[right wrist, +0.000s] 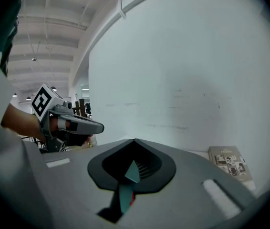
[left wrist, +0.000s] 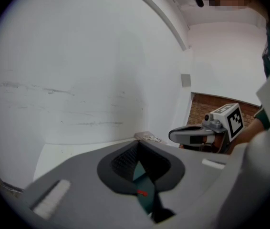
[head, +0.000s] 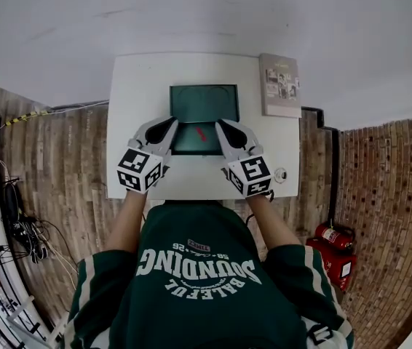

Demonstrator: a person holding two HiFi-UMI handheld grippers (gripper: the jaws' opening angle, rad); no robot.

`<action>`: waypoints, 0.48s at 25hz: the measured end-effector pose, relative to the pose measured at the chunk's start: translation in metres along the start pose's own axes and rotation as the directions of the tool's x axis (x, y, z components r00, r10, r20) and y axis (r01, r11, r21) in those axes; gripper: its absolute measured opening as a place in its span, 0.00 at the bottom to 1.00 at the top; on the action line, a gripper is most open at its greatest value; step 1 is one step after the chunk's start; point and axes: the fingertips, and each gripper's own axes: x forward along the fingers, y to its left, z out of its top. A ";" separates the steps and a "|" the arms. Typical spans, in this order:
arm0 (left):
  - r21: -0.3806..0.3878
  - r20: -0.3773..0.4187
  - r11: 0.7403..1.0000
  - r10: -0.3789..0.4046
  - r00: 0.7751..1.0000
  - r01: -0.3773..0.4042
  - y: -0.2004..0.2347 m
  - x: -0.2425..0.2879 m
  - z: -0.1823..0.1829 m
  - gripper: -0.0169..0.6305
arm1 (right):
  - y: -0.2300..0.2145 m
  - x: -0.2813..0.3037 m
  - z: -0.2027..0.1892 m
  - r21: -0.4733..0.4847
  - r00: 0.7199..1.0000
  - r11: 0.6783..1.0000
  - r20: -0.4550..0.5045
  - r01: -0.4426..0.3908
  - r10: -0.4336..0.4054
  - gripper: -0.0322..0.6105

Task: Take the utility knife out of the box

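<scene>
green sweatshirt [head: 206,267] of the person fills the bottom of the head view. past it, white table [head: 140,86] with a dark green box [head: 204,102] in the middle. the red utility knife [head: 200,134] lies slanted on the box floor, near its front wall, untouched. left gripper [head: 170,124] and right gripper [head: 223,126] sit at the box's front corners, tips angled toward each other with the knife between them. both claws are clenched and empty; each gripper view shows the tips meeting, with only box and a red speck seen through the gap. a book [head: 279,84] lies at the far right corner, well apart.

step in hand looks like the reach-in, grasp not started. to do it well: spread one claw before dipping, come over the front wall not through it, line the jaws across the knife's narrow body, pinch mid-handle, lift straight up clear of the rim. the other gripper could steady the box wall so it doesn't slide.
</scene>
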 end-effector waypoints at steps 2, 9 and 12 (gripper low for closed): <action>-0.004 0.002 1.000 0.001 1.000 -0.001 0.000 0.000 -0.001 0.11 | 0.000 0.000 -0.002 0.001 1.000 1.000 -0.006 -0.002 0.002 0.05; -0.029 -0.006 1.000 0.005 1.000 -0.005 0.002 -0.003 -0.011 0.11 | 0.002 0.006 -0.022 0.030 0.999 1.000 -0.051 0.001 0.001 0.05; -0.039 -0.012 0.999 0.004 1.000 -0.005 0.004 -0.005 -0.016 0.11 | 0.003 0.009 -0.039 0.037 0.996 0.999 -0.094 0.006 -0.002 0.05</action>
